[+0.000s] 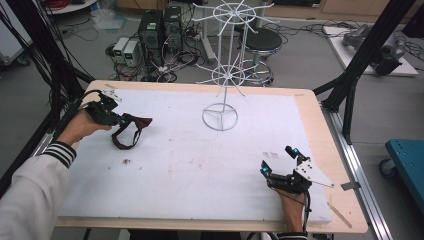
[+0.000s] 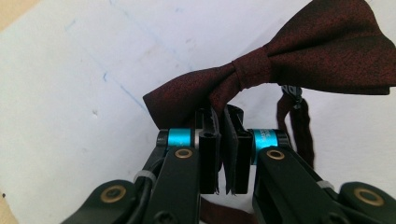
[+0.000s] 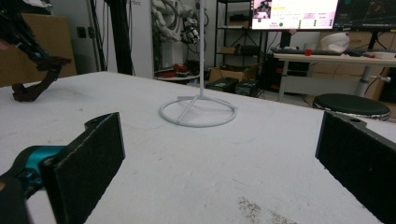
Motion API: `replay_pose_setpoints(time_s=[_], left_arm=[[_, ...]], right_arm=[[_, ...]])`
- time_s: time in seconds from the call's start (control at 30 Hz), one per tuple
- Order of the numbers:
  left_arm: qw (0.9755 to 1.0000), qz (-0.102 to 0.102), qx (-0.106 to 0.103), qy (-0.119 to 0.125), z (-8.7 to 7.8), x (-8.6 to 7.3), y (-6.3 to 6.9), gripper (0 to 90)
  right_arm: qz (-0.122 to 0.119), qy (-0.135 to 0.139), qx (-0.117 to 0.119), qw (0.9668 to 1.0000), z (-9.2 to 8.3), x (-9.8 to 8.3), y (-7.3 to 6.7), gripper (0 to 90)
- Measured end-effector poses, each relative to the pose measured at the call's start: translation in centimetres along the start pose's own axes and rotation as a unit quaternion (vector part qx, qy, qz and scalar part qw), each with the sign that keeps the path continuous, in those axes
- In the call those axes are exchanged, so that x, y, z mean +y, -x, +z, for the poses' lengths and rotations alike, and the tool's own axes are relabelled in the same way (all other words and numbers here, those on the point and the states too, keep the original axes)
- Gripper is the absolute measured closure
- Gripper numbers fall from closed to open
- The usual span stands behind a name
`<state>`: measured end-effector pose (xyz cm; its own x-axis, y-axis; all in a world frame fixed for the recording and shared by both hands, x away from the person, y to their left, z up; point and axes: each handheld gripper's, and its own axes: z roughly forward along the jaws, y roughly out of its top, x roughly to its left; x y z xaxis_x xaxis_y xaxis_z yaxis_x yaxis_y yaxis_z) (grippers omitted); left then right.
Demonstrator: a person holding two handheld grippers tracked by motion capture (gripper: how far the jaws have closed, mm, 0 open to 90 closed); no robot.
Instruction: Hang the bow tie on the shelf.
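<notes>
While the left tongs pinch a dark-red woven bow tie, the right tongs gape, matte-padded.

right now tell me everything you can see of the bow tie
The bow tie is dark red woven fabric with a tight centre knot and a matching neck strap looping below it. The left gripper is shut on the edge of one wing, holding it over the left part of the white table, while the strap hangs down toward the surface.

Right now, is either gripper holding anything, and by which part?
The left gripper is shut on the dark red bow tie, pinching its left wing's lower edge. The right gripper is open, holding nothing.
</notes>
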<state>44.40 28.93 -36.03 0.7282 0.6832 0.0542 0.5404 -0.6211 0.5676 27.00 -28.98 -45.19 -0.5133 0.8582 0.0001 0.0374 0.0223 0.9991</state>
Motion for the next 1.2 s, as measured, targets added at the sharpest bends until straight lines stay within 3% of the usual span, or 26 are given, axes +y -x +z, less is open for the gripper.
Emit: replay_pose_setpoints(time_s=[0.3, 0.43, 0.57, 0.93, 1.13, 1.2], left_arm=[[0.9992, 0.011, -0.008, 0.036, -1.6, 0.9, 3.0, 85.3], [0.9983, 0.014, -0.015, 0.054, -2.4, 1.3, 4.2, 85.3], [0.9956, 0.007, -0.024, 0.090, -3.1, 1.2, 5.2, 85.3], [0.9901, 0.032, -0.053, 0.126, -3.6, 1.5, 8.1, 85.3], [0.9875, 0.028, -0.062, 0.142, -3.9, 1.5, 9.0, 85.3], [0.9865, 0.026, -0.065, 0.148, -3.9, 1.5, 9.3, 85.3]], right_arm=[[0.019, -0.007, -0.003, 0.9998, -0.1, 0.5, 0.5, 0.5], [0.022, -0.008, 0.008, 0.9997, -0.1, 1.6, 0.5, 0.5], [0.032, -0.002, 0.032, 0.9990, -0.1, 2.7, 0.4, 0.5], [0.015, -0.009, 0.095, 0.9953, 0.5, 6.2, -0.4, 0.5], [0.014, -0.014, 0.134, 0.9908, 1.4, 7.7, -1.1, 0.6], [0.003, -0.020, 0.144, 0.9893, 1.8, 8.2, -1.4, 0.6]])
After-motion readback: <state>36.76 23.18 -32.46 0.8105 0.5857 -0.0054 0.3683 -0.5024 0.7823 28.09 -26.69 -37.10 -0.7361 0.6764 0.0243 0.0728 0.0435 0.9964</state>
